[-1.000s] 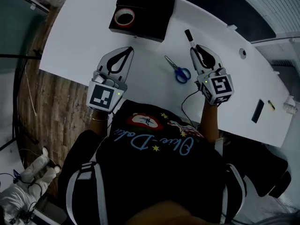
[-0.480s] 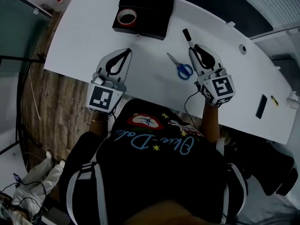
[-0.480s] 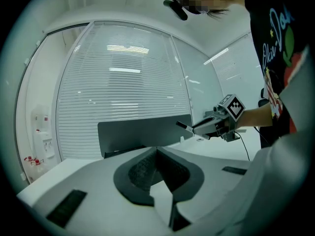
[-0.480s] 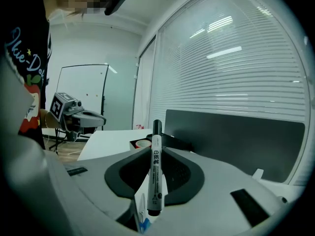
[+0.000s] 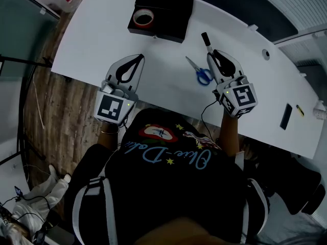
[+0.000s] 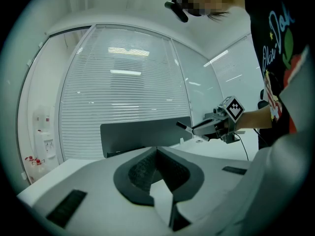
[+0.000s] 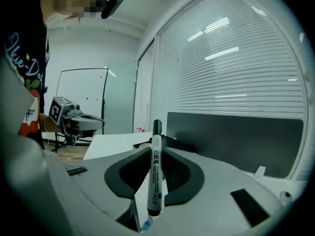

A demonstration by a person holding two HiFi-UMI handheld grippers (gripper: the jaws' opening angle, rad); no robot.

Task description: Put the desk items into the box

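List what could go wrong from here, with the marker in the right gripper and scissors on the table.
The marker is pinched in the right gripper with one end jutting past the tips; it may pivot or slip on the way to the box.
That end could catch the box wall or the tape inside.
The scissors lie close beside that gripper and might get nudged.

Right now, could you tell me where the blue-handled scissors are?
In the head view, the scissors lie on the white desk, just left of the right hand-held gripper and below-right of the black box.
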